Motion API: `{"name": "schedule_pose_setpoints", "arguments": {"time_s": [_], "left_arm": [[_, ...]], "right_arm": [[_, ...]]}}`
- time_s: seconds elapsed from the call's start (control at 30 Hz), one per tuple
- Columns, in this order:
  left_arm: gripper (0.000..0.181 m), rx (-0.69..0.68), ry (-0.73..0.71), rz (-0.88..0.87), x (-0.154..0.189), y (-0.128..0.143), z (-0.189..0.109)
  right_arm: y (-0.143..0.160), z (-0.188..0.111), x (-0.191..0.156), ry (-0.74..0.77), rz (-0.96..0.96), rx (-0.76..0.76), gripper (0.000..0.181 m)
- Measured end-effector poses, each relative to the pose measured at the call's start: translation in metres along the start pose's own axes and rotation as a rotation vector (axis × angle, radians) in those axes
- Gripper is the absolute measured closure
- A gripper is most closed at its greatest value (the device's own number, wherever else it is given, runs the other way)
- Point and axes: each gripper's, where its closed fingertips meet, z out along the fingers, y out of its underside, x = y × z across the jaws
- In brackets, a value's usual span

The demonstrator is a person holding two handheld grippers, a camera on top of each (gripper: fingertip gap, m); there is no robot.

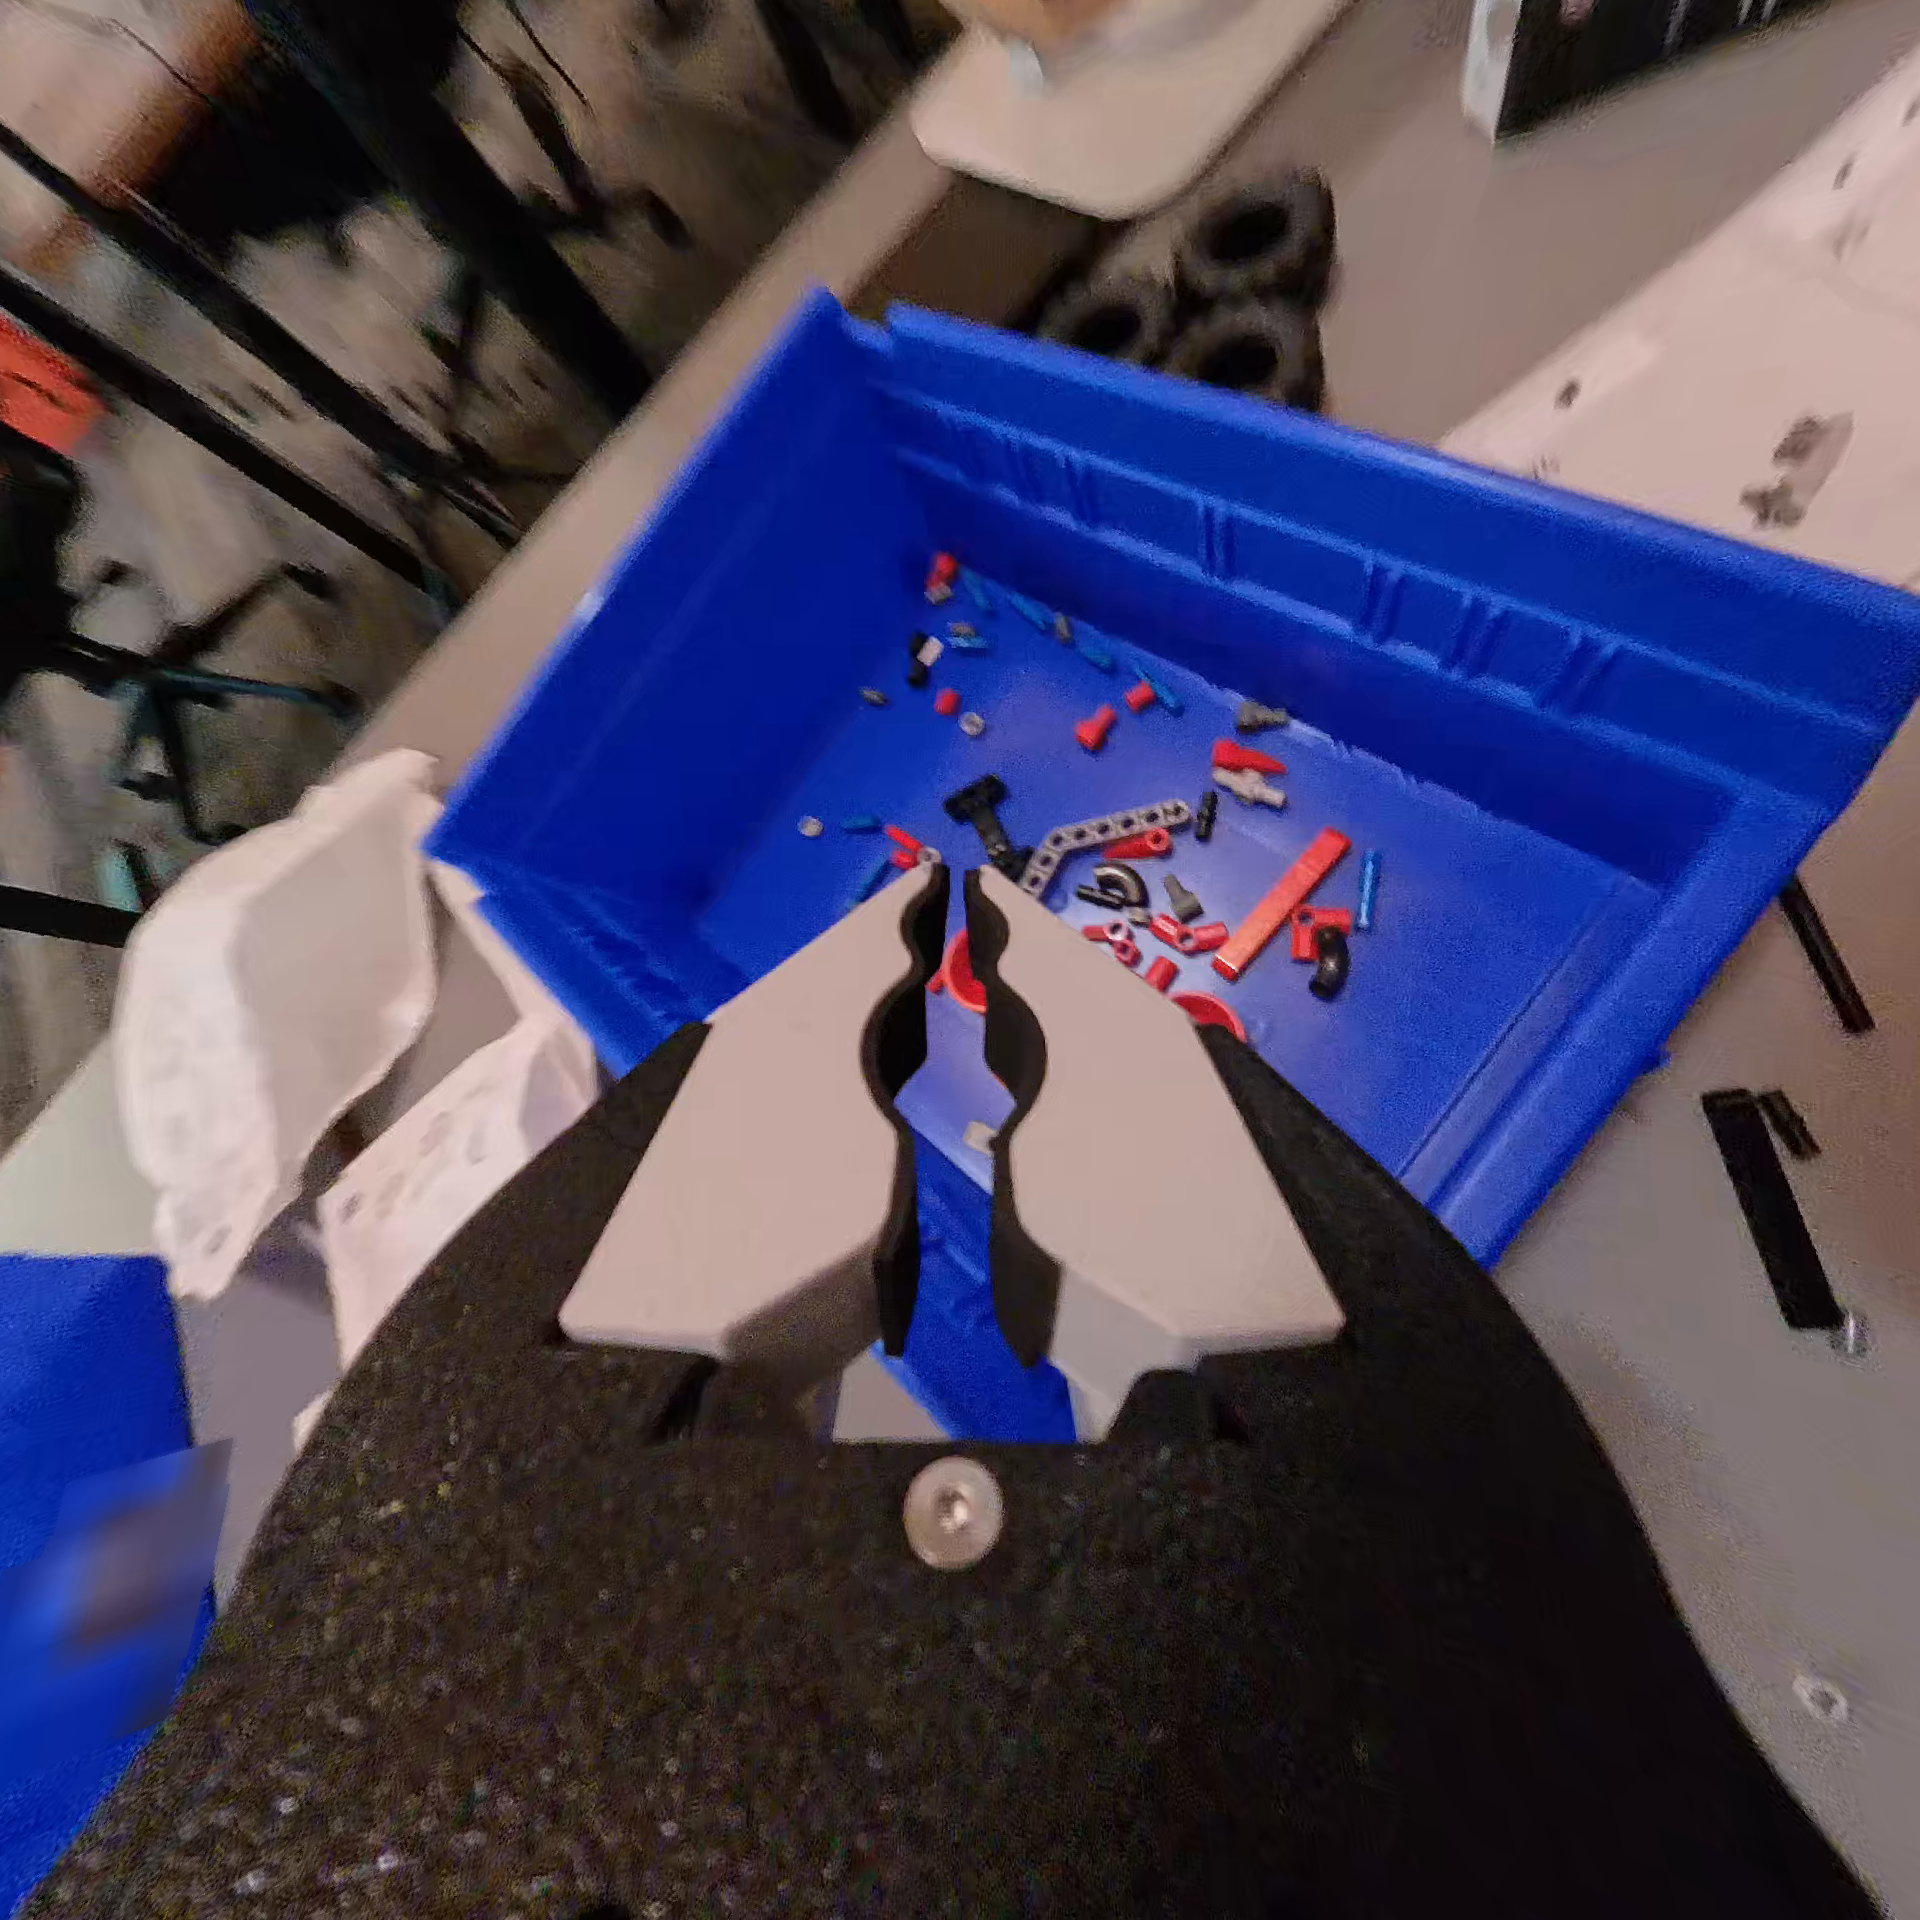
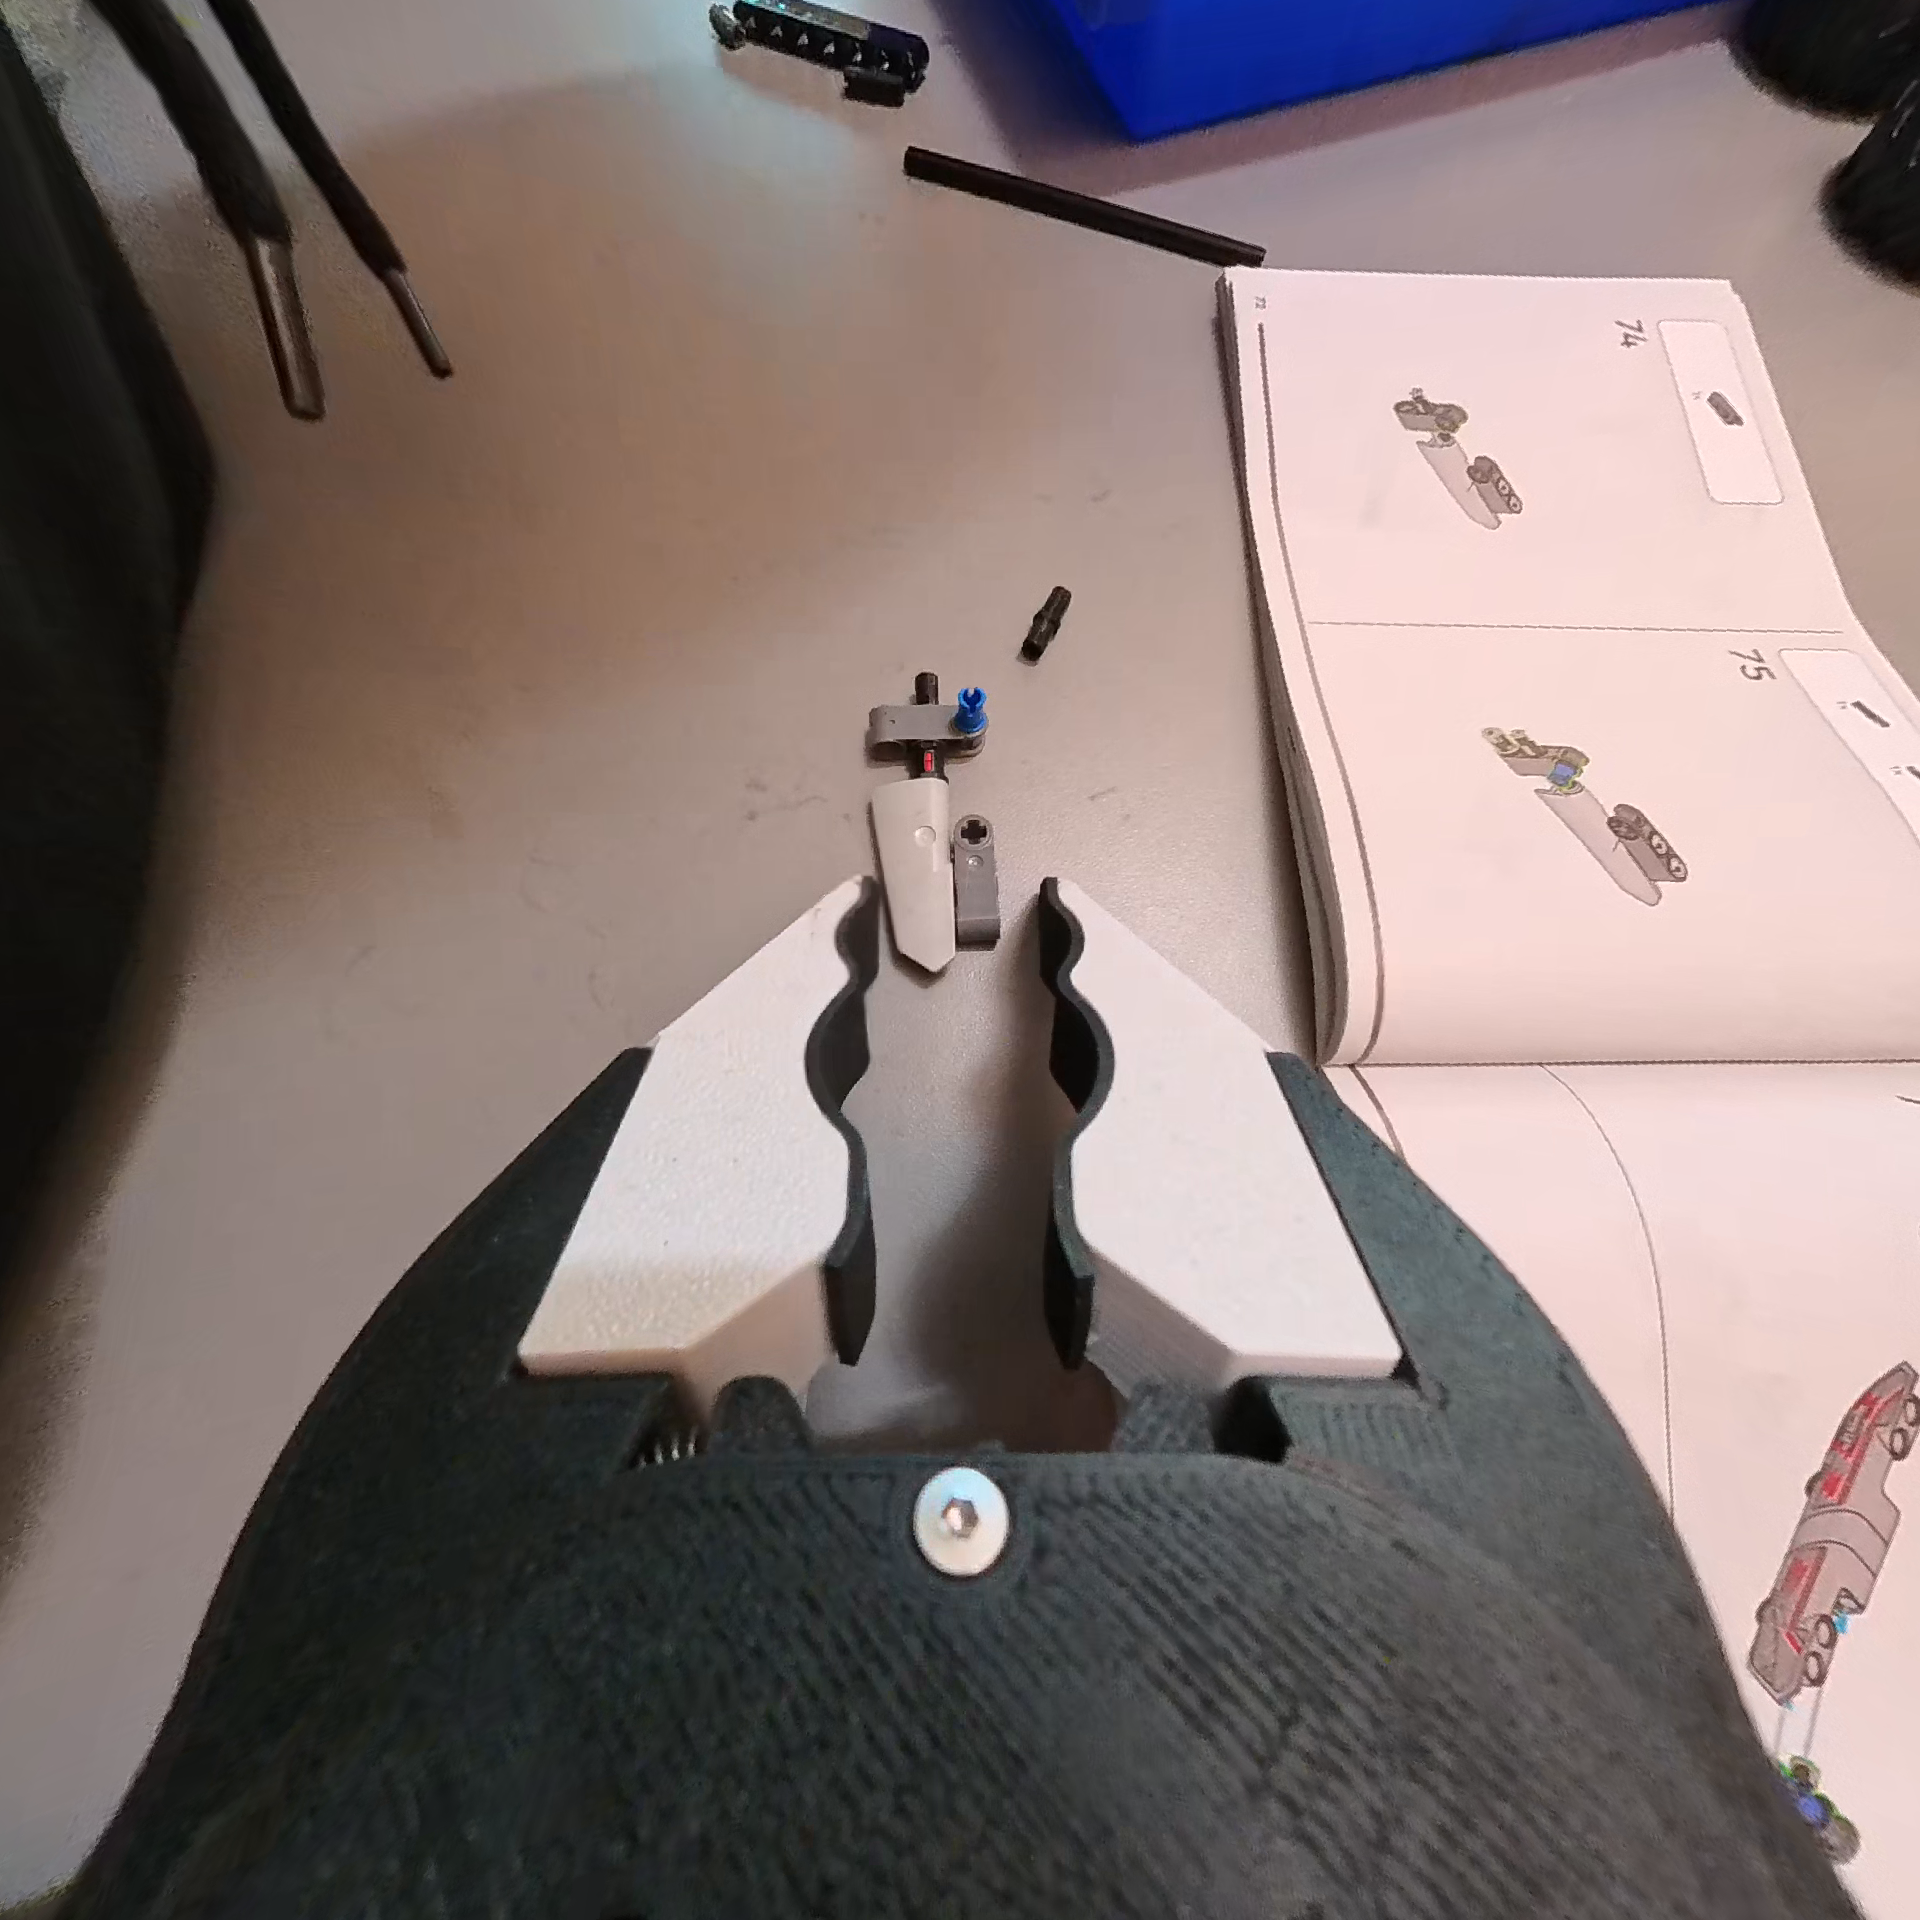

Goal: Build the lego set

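Observation:
My left gripper hangs over a blue bin, and its jaws are shut to a thin slit with nothing visible between them. Loose pieces lie on the bin floor, among them a red beam and a grey bent beam. My right gripper is open just above the table. A small assembly, a white pointed panel on a grey link with a blue pin, lies flat at the fingertips with a grey connector alongside it. Neither pad touches them.
An open instruction booklet lies to the right. A black pin, a long black axle and a black studded piece lie farther off. Black tyres sit behind the bin, and crumpled white bags lie to its left. The left gripper's tips are roughly 40 cm from the right gripper's.

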Motion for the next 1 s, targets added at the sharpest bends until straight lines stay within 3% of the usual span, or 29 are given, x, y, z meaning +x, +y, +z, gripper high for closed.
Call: {"name": "schedule_pose_setpoints", "arguments": {"time_s": [0.07, 0.23, 0.4, 0.57, 0.73, 0.87, 1.0], "left_arm": [[0.181, -0.141, 0.14, 0.037, 0.014, 0.015, 0.023], [0.181, -0.447, 0.196, 0.078, 0.007, 0.051, 0.065], [0.181, -0.621, 0.082, 0.242, -0.005, 0.082, 0.082], [0.181, -0.641, 0.072, 0.373, 0.001, 0.081, 0.08], [0.181, -0.561, 0.261, 0.314, 0.031, 0.072, 0.069], [0.181, -0.492, 0.099, 0.199, -0.005, 0.058, 0.057], [0.181, -0.369, 0.117, 0.05, -0.017, 0.043, 0.037]], "right_arm": [[0.0, 0.0, 0.001, 0.003, 0.002, 0.0, 0.153], [0.0, 0.0, 0.001, 0.006, -0.002, 0.0, 0.153], [0.0, 0.0, 0.001, 0.003, 0.007, 0.0, 0.154], [0.0, 0.0, 0.002, 0.004, 0.01, 0.0, 0.155], [0.0, 0.0, 0.002, 0.006, 0.013, 0.0, 0.156], [0.0, 0.0, 0.002, 0.005, 0.015, 0.0, 0.156], [0.0, 0.0, 0.003, 0.005, 0.017, 0.0, 0.156]]}}
